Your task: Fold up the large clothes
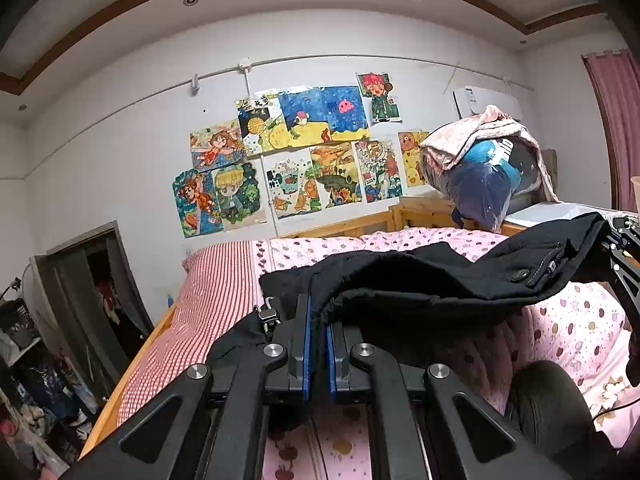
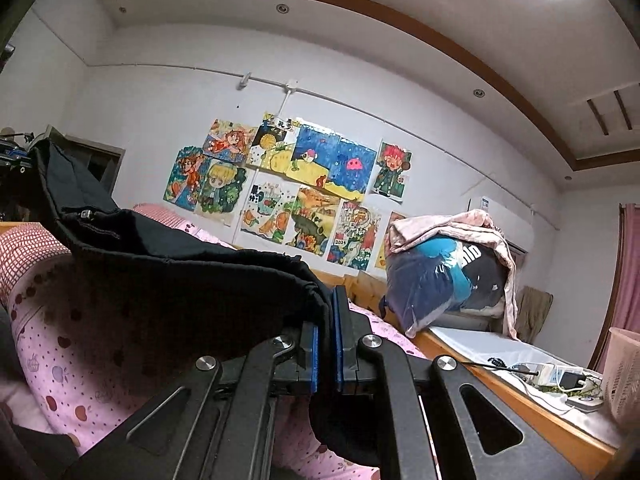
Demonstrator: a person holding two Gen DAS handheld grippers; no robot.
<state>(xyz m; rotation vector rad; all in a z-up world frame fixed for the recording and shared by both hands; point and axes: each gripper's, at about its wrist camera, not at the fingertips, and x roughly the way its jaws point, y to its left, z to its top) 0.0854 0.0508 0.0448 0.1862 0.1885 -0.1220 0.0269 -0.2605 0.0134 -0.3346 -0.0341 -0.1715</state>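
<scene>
A large black garment [image 1: 420, 276] with a snap button hangs stretched in the air between both grippers, above a bed with a pink patterned cover [image 1: 580, 320]. My left gripper [image 1: 318, 312] is shut on one edge of the cloth, blue pads pinching the hem. The right gripper [image 1: 624, 240] shows at the right edge of the left wrist view, holding the far end. In the right wrist view my right gripper [image 2: 327, 312] is shut on the black garment [image 2: 180, 268], whose other end runs up to the left gripper [image 2: 16, 156] at the far left.
A red-and-white checked sheet [image 1: 208, 304] covers the bed's left side inside a wooden frame [image 1: 344, 226]. A bagged bundle under a pink blanket [image 2: 448, 272] sits on a side surface with chargers and cables [image 2: 560, 380]. Drawings [image 1: 296, 160] cover the wall. Cluttered shelves [image 1: 28, 380] stand left.
</scene>
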